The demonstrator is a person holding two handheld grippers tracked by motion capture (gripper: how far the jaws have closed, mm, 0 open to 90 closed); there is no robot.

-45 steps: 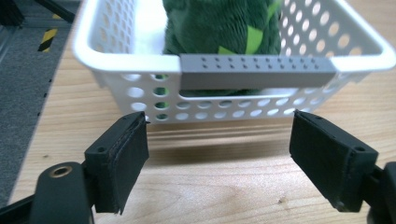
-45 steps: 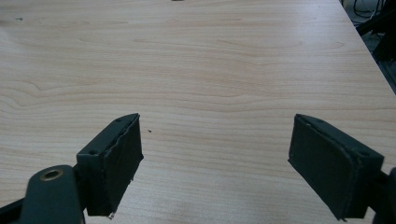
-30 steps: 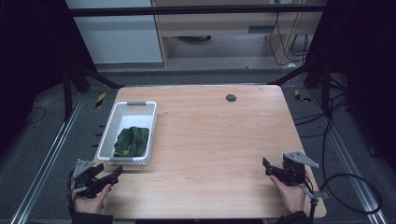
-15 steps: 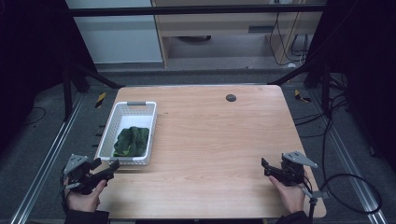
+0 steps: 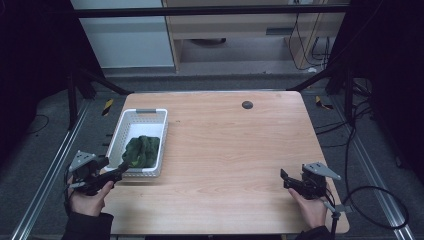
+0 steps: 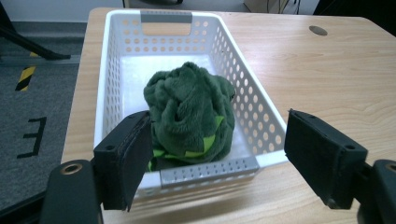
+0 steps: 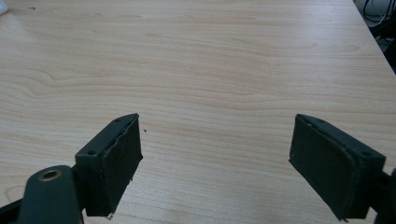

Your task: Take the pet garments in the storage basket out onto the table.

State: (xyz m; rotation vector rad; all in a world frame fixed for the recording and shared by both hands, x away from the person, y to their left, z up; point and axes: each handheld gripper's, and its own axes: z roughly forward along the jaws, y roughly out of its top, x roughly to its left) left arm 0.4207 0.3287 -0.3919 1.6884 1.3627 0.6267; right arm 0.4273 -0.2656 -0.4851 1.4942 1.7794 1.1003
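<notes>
A white perforated basket (image 5: 129, 129) (image 6: 119, 70) stands at the table's left side with a crumpled dark green cloth (image 5: 141, 150) (image 6: 189, 112) in its near half. My left gripper (image 5: 117, 172) (image 6: 219, 163) is open just before the basket's near wall, at the table's left front corner, its jaws wide apart and nothing between them. My right gripper (image 5: 285, 179) (image 7: 217, 163) is open low over bare wood near the front right of the table, holding nothing. A hand holds each gripper.
The wooden table (image 5: 230, 150) has a small dark round cap (image 5: 247, 104) (image 6: 318, 30) near its far edge. Black frame poles and cables stand around the table; the floor at the left carries yellow-black tape (image 5: 107, 106).
My left gripper drew back to the left, then came up toward the basket's near wall. The right gripper has hardly moved.
</notes>
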